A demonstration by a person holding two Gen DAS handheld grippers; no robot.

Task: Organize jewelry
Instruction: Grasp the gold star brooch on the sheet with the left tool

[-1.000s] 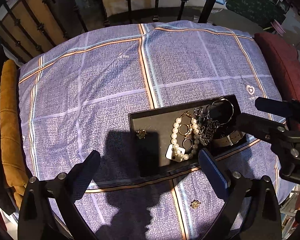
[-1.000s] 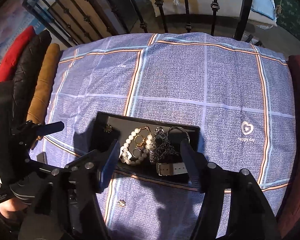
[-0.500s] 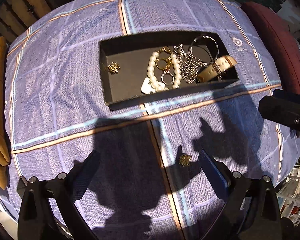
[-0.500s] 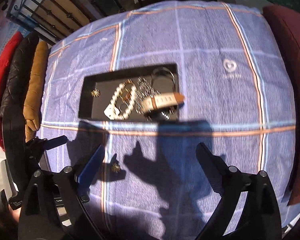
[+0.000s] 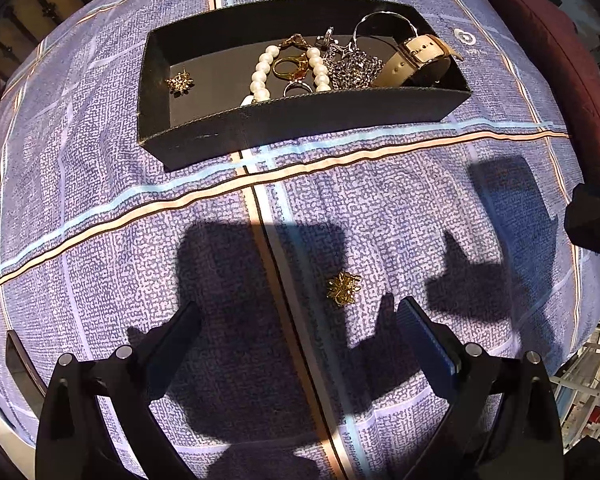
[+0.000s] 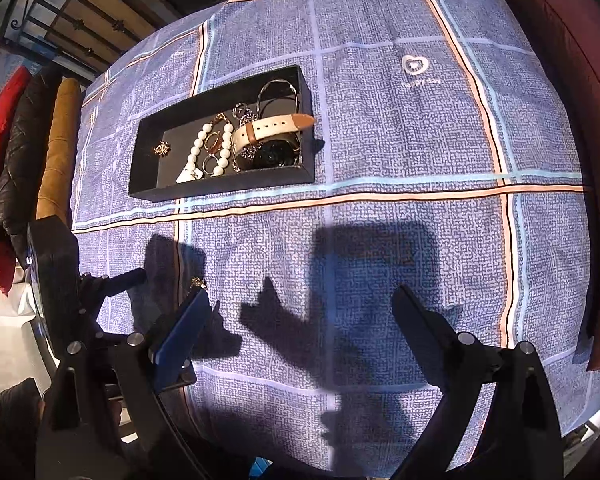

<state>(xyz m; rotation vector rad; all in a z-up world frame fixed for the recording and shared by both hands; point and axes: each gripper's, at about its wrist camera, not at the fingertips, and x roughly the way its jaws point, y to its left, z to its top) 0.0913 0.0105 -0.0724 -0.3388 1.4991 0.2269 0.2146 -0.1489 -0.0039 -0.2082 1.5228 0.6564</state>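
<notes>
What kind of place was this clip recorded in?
Probably a home bedroom: a plaid bedspread, cushions along its edge and a wrought-iron bed frame behind, with a black jewelry tray set on top.

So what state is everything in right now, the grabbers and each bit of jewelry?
Left gripper: open, empty, above the cloth.
Right gripper: open, empty.
Loose gold brooch: lying on the tablecloth, outside the tray.
Black tray: open-topped, holding jewelry.
Second gold brooch: in the tray, apart from the pile.
Pearl bracelet: in the tray.
Watch: in the tray, strap end over the rim.
</notes>
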